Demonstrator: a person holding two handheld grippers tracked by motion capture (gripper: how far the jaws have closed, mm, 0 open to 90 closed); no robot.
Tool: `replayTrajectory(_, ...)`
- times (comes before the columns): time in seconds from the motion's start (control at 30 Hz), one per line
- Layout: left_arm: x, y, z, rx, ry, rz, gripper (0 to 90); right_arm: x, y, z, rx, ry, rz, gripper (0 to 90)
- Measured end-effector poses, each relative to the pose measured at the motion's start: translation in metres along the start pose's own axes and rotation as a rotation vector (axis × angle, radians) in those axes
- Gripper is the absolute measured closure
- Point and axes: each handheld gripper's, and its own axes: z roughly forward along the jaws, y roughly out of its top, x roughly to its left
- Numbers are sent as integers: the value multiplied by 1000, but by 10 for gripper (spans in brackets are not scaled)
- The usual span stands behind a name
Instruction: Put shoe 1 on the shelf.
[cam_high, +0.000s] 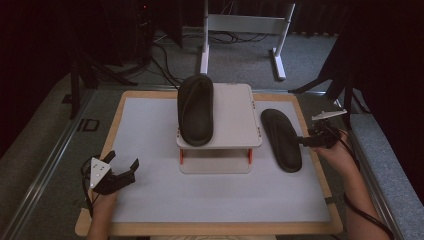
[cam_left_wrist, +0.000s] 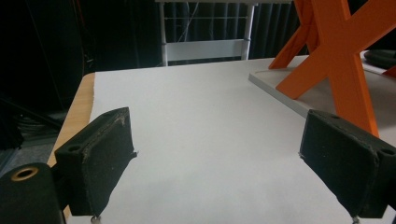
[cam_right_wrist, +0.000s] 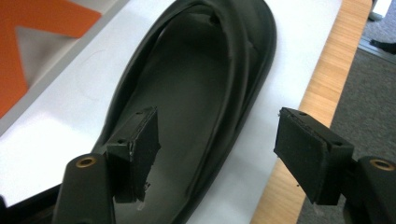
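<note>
On the table's right side, black sandal: lies flat on the white mat, beside the small shelf, toe pointing away from the person.
Right gripper: at the sandal's right edge; jaws stand apart, one pad over the footbed, the other out over the wooden table rim; neither presses on it.
Second sandal: rests on top of the shelf.
Left gripper: near the mat's front left corner, jaws wide apart with nothing between them.
Shelf legs: orange, crossed.
</note>
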Motion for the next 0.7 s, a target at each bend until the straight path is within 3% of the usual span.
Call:
replayTrajectory(0.13, 0, 0, 0, -2, -2, -2, 95, -5, 11, 6, 41, 25, 4, 319)
replayTrajectory(0.7, 1, 0, 0, -2, -6, -11, 95, -5, 41, 31, 218, 31, -43, 371)
